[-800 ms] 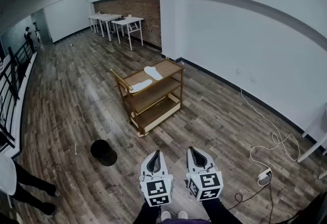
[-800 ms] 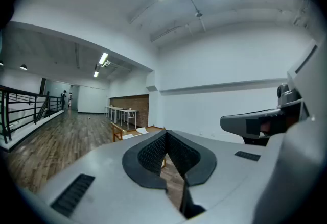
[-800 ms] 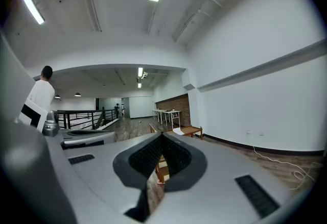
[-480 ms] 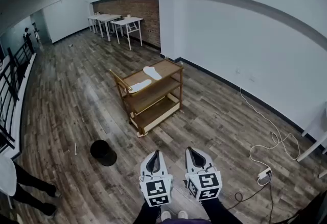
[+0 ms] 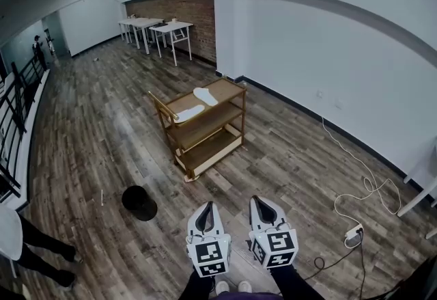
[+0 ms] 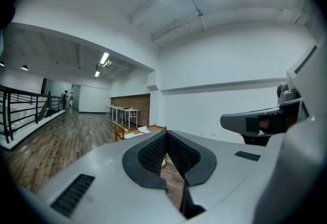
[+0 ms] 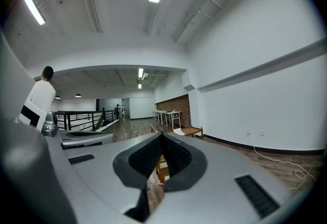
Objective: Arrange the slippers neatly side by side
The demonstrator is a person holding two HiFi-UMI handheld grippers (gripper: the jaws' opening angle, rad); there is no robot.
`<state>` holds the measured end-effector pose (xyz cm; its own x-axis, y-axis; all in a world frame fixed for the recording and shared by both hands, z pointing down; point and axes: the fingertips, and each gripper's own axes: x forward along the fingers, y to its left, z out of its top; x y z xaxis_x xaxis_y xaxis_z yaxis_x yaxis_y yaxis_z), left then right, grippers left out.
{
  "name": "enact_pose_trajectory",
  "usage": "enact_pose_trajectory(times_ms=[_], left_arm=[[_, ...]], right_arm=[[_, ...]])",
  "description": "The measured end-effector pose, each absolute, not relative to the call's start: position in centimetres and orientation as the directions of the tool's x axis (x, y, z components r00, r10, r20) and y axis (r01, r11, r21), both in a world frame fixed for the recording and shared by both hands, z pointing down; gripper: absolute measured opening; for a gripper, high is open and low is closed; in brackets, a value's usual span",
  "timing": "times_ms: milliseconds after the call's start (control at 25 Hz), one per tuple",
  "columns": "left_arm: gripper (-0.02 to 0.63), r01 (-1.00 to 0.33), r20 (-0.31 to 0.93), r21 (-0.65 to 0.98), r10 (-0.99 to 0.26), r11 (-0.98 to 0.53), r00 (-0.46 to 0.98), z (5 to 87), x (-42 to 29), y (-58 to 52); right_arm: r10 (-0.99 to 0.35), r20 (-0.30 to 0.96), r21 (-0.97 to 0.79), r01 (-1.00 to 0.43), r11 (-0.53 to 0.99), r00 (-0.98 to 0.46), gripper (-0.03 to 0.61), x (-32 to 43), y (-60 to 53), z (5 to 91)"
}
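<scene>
Left gripper [image 5: 209,205], right gripper [image 5: 255,200] closed, slippers [image 5: 204,96] small, far, on cart [image 5: 208,147]

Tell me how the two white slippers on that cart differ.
The far slipper lies by the cart's far end; the near slipper lies closer to the handle. The far slipper slants across the near slipper's line, not parallel. Both are white and on top.

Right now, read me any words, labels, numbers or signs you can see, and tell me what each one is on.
No readable text in any view.
The marker cube on the left hand-held gripper and the one on the right hand-held gripper: black-and-white square patterns only, no letters or digits.
The slippers on the wooden cart: too small to show any print.
</scene>
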<state>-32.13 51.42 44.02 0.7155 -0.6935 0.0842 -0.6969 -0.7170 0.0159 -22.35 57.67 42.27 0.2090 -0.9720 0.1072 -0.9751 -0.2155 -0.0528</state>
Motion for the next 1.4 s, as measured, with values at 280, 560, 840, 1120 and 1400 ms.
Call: enact_pose_trajectory(times_ms=[280,560,840,1120,1400], left_arm=[[0.000,-0.713,0.079,0.033,-0.710,-0.700,0.700,44.7,-34.5,51.1],[0.000,-0.724,0.120,0.076,-0.714,-0.686,0.690,46.4,-36.9,50.7],[0.000,-0.721,0.142,0.080,-0.708,-0.688,0.692,48.1,-38.5,50.6],[0.000,-0.731,0.127,0.095,-0.720,-0.676,0.682,47.8,-37.6,48.3],[0.000,-0.767,0.132,0.061,-0.756,-0.639,0.641,47.1,-35.1,44.4]], right_arm=[[-0.962,0.128,-0.080,-0.964,-0.254,0.242,-0.002,-22.7,58.0,43.2],[-0.949,0.161,-0.075,-0.955,-0.287,0.273,-0.002,-24.0,58.3,44.0],[-0.934,0.176,-0.065,-0.943,-0.327,0.312,-0.002,-24.8,58.9,45.0],[-0.936,0.186,-0.038,-0.949,-0.312,0.301,-0.002,-23.7,56.7,45.0],[-0.948,0.189,-0.049,-0.962,-0.269,0.255,-0.002,-20.4,52.7,45.2]])
